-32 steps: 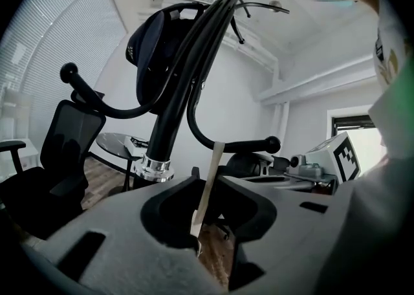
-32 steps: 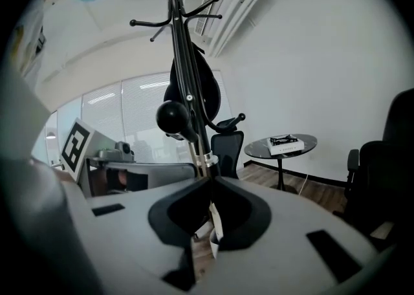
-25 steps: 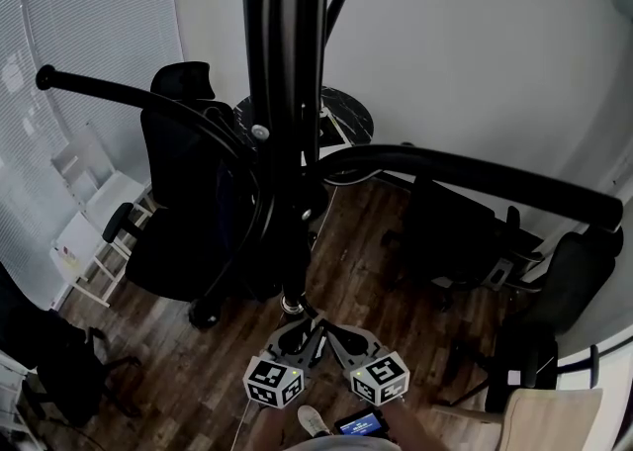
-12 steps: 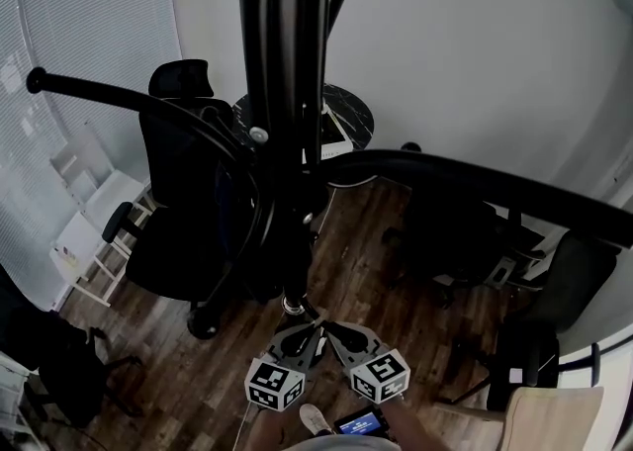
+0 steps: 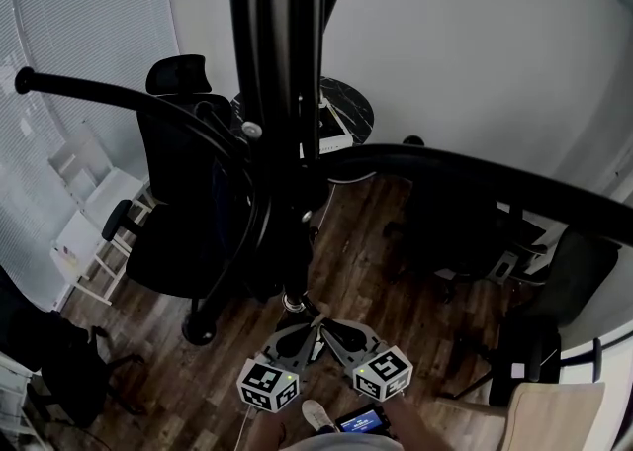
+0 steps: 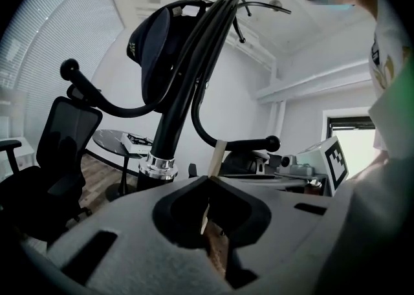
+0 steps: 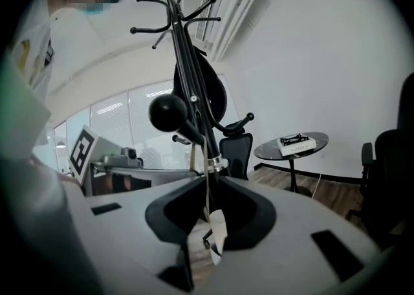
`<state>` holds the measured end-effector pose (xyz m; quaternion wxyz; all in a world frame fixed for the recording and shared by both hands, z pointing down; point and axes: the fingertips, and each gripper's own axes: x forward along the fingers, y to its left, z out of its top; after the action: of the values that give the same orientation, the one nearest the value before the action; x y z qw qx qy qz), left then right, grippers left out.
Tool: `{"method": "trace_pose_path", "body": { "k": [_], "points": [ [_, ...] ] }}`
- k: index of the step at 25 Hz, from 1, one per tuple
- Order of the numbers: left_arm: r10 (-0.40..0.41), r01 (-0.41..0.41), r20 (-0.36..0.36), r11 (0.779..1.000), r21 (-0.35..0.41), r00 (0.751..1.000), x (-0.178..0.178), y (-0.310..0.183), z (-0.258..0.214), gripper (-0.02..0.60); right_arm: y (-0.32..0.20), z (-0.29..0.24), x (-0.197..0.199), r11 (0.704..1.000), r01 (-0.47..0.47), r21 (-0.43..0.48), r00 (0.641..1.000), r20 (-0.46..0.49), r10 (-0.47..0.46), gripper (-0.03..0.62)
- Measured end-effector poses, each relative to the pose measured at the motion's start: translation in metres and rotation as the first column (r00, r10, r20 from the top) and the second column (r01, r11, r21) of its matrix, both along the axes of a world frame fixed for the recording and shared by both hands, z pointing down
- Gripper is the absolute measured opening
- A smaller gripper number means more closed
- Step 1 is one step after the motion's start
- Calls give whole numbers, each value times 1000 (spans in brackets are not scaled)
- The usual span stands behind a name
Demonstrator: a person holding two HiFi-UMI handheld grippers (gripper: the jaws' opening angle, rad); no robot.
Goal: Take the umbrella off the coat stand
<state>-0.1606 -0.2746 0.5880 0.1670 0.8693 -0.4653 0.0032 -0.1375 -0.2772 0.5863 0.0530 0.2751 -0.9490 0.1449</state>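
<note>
The black coat stand (image 5: 282, 93) rises toward me, its curved arms ending in ball tips. Along its pole hangs a dark, tapering bundle (image 5: 282, 241), apparently the folded umbrella, which ends in a silver collar (image 5: 293, 299). That collar (image 6: 157, 164) also shows in the left gripper view. My left gripper (image 5: 305, 325) and right gripper (image 5: 324, 325) meet tip to tip just below the collar. The left gripper (image 6: 208, 178) is shut on a beige strap (image 6: 218, 153). The right gripper (image 7: 207, 178) is shut on a thin strap (image 7: 207, 158), with a white tag (image 7: 217, 230) dangling below.
A dark cap (image 6: 152, 48) hangs high on the stand. A black office chair (image 5: 183, 202) stands left of the stand, a round dark table (image 5: 346, 115) behind it, more chairs (image 5: 465, 231) to the right, and a white shelf (image 5: 84, 231) by the window.
Both grippers stay together below the silver collar, barely shifted. The head view has moved a little, so the stand's long right arm sits lower in the picture.
</note>
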Motion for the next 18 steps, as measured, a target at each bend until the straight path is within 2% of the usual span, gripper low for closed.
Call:
{"method": "trace_pose_path", "body": {
  "k": [5, 12, 18],
  "points": [
    [-10, 10, -4, 1000, -2, 1000, -7, 4, -3, 21, 6, 1, -8, 1000, 26, -17, 999, 41, -25, 69],
    [-18, 18, -13, 1000, -6, 1000, -14, 6, -5, 20, -5, -2, -17, 998, 1, -63, 996, 87, 4, 72],
    [-20, 20, -25, 1000, -12, 999, -13, 6, -5, 20, -6, 3, -22, 999, 13, -34, 997, 82, -11, 49]
  ]
}}
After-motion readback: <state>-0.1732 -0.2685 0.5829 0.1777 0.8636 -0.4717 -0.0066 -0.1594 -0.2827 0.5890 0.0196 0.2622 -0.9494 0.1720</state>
